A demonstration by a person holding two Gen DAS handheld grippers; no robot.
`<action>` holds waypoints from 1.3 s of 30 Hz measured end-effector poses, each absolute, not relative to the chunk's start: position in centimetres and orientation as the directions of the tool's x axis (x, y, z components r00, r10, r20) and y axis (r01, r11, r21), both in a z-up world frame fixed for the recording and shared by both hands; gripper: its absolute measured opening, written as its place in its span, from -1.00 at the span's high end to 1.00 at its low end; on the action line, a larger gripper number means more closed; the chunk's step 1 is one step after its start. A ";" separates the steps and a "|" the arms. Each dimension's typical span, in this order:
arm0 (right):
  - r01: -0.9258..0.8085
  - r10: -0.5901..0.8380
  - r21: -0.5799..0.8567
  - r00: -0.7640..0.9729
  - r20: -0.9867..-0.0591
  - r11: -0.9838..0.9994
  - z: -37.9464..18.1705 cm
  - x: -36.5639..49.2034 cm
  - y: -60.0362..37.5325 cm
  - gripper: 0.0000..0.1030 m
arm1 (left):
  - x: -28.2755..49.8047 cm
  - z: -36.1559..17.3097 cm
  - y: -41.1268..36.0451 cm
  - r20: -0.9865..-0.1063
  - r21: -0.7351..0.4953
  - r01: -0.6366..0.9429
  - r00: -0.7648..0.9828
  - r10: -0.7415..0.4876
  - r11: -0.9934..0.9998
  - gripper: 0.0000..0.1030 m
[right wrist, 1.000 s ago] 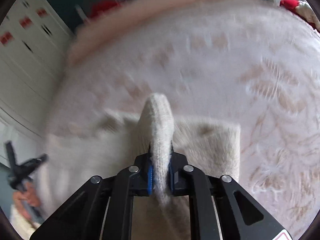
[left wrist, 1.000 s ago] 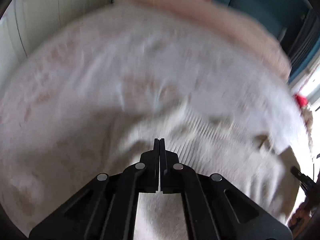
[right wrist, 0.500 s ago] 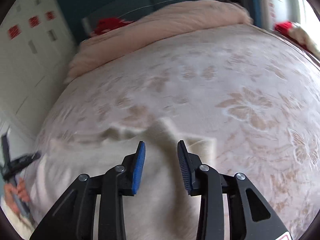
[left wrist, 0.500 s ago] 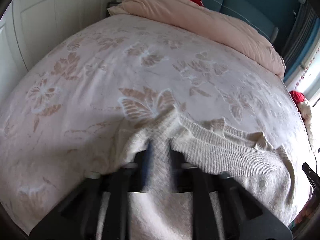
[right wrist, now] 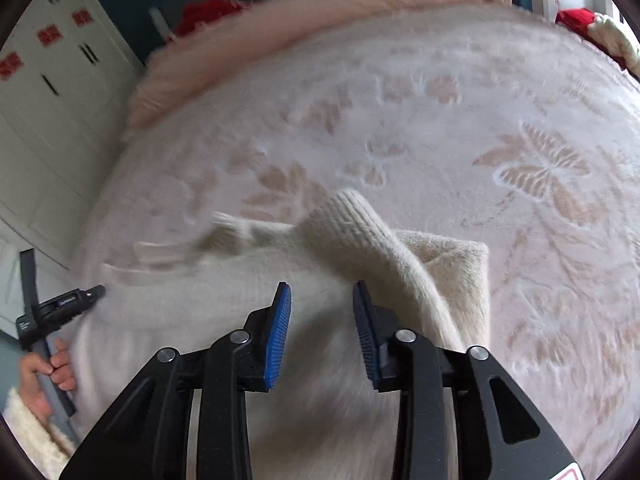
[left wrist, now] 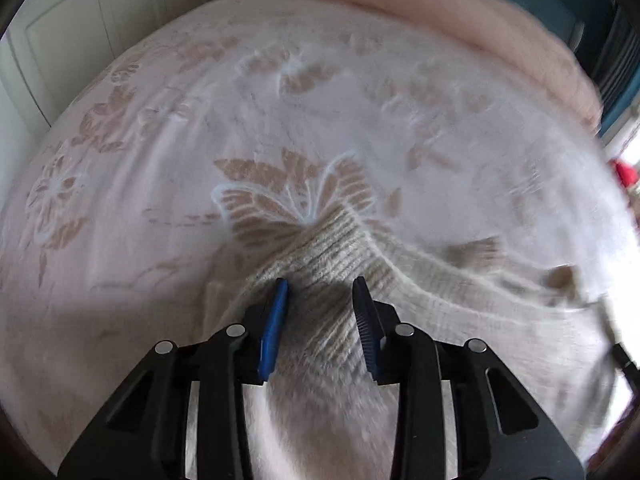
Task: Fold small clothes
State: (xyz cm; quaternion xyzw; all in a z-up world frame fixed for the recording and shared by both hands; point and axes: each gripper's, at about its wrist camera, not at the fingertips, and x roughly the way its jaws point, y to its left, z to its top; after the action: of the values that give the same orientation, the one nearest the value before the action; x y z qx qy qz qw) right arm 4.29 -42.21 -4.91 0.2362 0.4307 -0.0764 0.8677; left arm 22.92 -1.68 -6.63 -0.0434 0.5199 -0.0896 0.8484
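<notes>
Cream ribbed-knit sweater lies on pink floral bedspread. My left gripper: jaws closing, apart over a cuff, no contact. My right gripper: spread, gripping nothing

Bedspread lies open beyond sweater; quilt blocks far edge.

Both grippers are matte black, each finger cut with long slots and set with round silver screws, the pads ribbed blue. The person's left hand wears a fluffy cream sleeve — thick and woolly.
</notes>
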 end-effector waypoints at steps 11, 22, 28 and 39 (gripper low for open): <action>0.443 0.033 0.351 0.583 -0.812 0.825 -6.5 -11.1 -42.5 -0.47 | 6.7 -7.3 9.1 -0.835 -0.397 -0.059 0.438 -0.333 0.916 -0.43; 0.378 0.277 0.711 0.734 -0.621 0.593 -7.9 -9.4 -43.7 0.65 | 7.7 -6.6 6.6 -0.826 -0.455 -0.135 0.433 -0.361 0.880 0.54; 0.378 0.182 0.558 0.685 -0.705 0.739 -3.2 -14.5 -43.7 0.71 | 3.4 -3.8 8.8 -0.853 -0.417 -0.102 0.387 -0.350 0.903 0.62; 0.448 -0.089 0.253 0.615 -0.784 0.857 -0.7 -17.1 -41.9 0.08 | -0.4 0.5 7.4 -0.826 -0.241 -0.016 0.528 -0.197 0.970 0.07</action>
State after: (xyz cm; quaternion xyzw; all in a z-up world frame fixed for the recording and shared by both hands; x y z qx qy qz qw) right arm -17.12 -41.90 -0.72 0.2181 0.4111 -0.1541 0.8716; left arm -0.36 7.38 0.46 -0.1100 0.4830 -0.0520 0.8671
